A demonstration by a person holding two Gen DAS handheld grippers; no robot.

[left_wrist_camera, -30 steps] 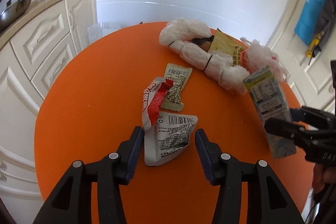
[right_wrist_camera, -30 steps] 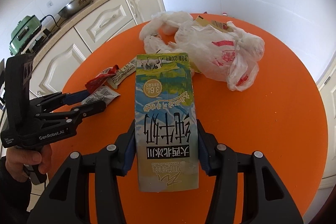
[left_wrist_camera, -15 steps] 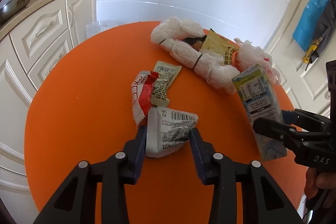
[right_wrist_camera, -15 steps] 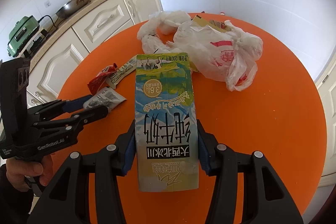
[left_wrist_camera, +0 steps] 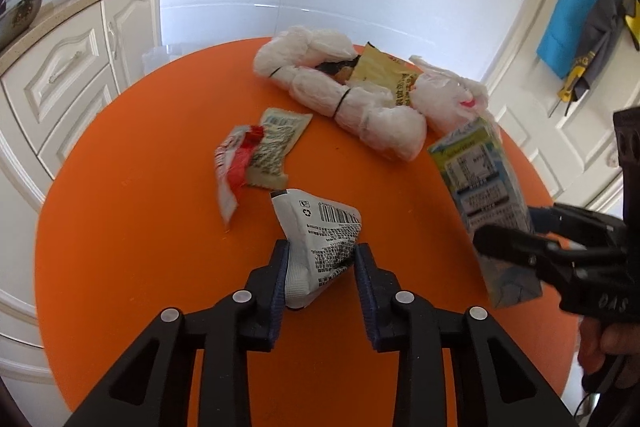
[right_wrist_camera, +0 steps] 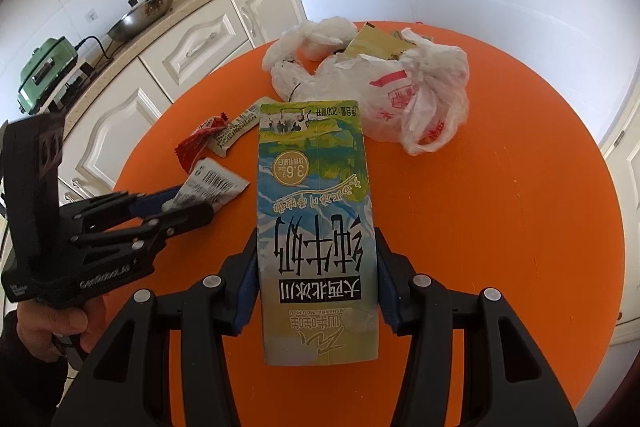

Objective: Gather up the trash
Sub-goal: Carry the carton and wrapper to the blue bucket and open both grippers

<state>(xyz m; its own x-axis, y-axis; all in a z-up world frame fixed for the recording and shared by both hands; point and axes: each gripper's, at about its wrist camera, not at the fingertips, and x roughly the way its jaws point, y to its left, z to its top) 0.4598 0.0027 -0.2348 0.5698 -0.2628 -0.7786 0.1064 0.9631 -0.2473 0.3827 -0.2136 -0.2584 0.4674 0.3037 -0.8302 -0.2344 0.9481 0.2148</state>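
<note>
L gripper [left_wrist_camera: 322, 259] jaws just closing, pinched white barcode wrapper [left_wrist_camera: 320, 235], lower centre; R gripper [right_wrist_camera: 316, 279] clamped milk carton [right_wrist_camera: 316, 227].

Crumpled white wrapper [left_wrist_camera: 320, 239], upright milk carton [right_wrist_camera: 316, 227]

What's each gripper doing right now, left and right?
Left gripper: jaws have just been closing, now pinching the white wrapper.
Right gripper: closed on the milk carton.
</note>
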